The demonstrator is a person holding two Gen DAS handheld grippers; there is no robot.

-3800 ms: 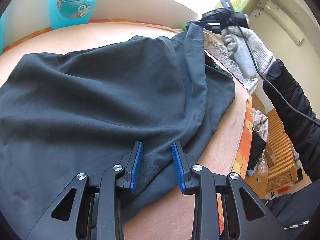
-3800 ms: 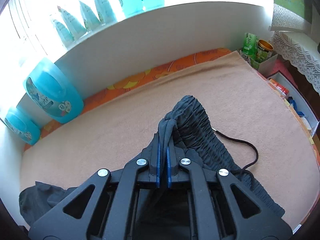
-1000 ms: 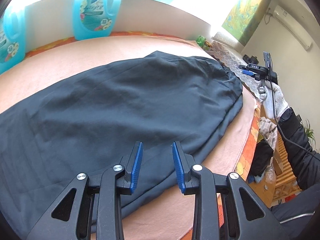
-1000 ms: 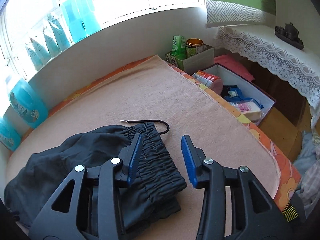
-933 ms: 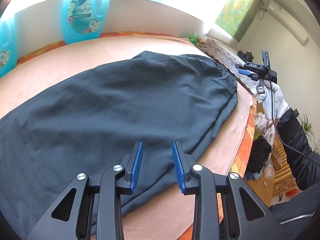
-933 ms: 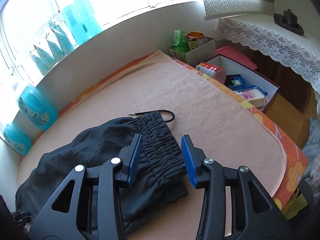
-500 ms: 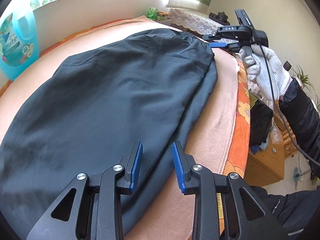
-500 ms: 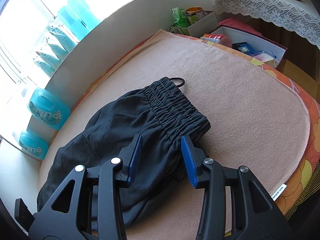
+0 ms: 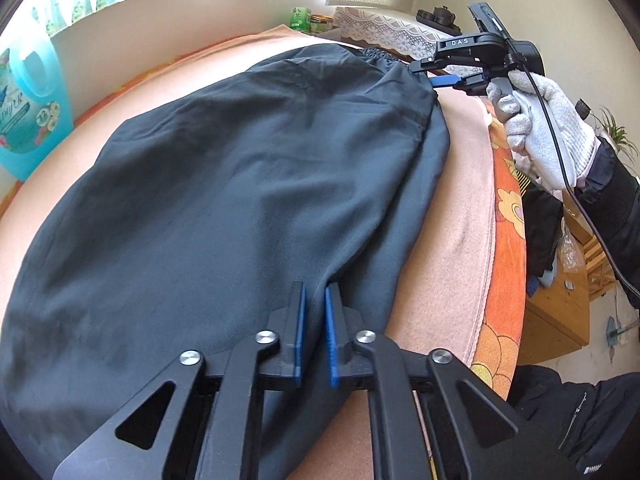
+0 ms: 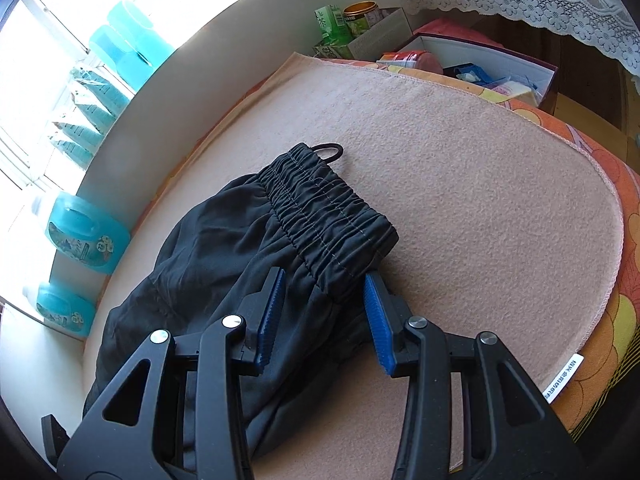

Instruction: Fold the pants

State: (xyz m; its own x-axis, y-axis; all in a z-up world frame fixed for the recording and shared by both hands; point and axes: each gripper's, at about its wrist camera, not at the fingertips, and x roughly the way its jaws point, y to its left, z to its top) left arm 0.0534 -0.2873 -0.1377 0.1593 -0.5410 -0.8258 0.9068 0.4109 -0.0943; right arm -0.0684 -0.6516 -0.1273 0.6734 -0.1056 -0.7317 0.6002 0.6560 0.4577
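Dark grey pants (image 9: 240, 180) lie spread over a beige blanket (image 9: 460, 220). My left gripper (image 9: 314, 308) sits at their near edge, its jaws closing tight on a raised fold of the cloth. In the right wrist view the gathered elastic waistband (image 10: 324, 216) lies crosswise, a black drawstring loop (image 10: 330, 150) poking out at its far end. My right gripper (image 10: 323, 278) stands open, its blue pads on either side of the waistband's near corner without pressing on it. The left wrist view shows that same gripper (image 9: 436, 76) at the far waist end, in a gloved hand (image 9: 548, 128).
Blue detergent bottles (image 10: 86, 236) stand along the white wall at the left. Cartons, a tin and an open box (image 10: 500, 64) crowd the far right corner. The orange flowered bed edge (image 9: 504, 260) drops off on the right, with wooden furniture beyond.
The left jaws have gone from standing apart over the pants' edge to pinching a fold of it. The right gripper has come down to the waistband corner, still open.
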